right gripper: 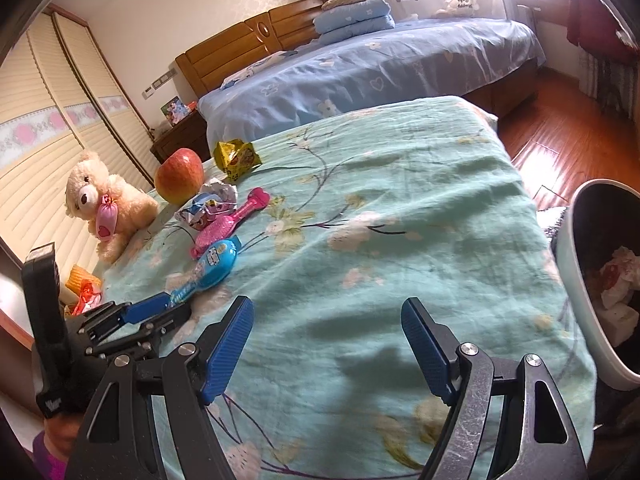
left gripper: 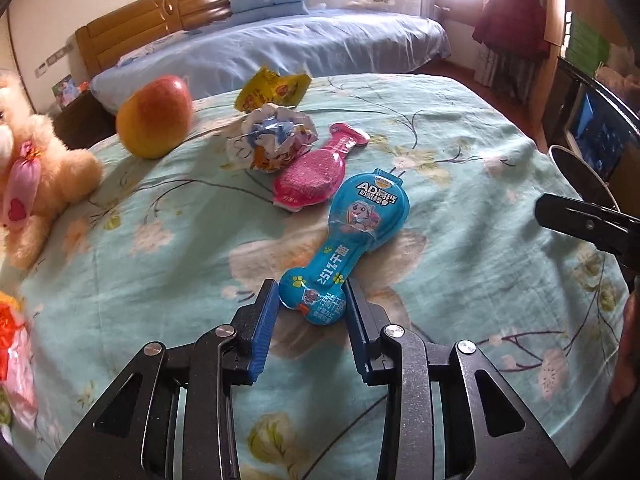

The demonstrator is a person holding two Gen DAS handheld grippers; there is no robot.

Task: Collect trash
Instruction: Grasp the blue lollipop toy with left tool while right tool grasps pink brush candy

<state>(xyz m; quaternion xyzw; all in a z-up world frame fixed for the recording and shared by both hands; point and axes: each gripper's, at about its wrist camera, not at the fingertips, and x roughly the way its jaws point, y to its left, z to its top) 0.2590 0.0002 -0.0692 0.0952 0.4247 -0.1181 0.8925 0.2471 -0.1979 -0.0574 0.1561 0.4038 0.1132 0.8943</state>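
So going across the flowery bedspread (left gripper: pixel 460 184) from the left: a plush bear (left gripper: pixel 36 176) slumped at the edge, then an apple (left gripper: pixel 156 117), a yellow snack packet (left gripper: pixel 276 88) behind a crumpled wrapper ball (left gripper: pixel 272 140), a pink bone-shaped wrapper (left gripper: pixel 316 176), and the blue bone-shaped wrapper (left gripper: pixel 348 236) lying nearest; that blue one is what's being picked up right now; the left gripper (left gripper: pixel 314 300) has its jaws narrowed around the wrapper's near knob, pads right up against it on both sides as far as I can tell; the right gripper (right gripper: pixel 328 340) is just hanging there with jaws wide and nothing between them, over bare bedspread; what I'd worry about: it's only got the very end of a slick, puffy wrapper, so the thing could squirt out or swing and drop when lifted; the soft bedding gives under it too, so the fabric could get nipped along with it; over on the far right is the bin (right gripper: pixel 576 292), just beside the bed edge, with some crumpled whitish and reddish paper already in the bottom; a long carry across the bed with a marginal grip, so it might fall short of the rim.
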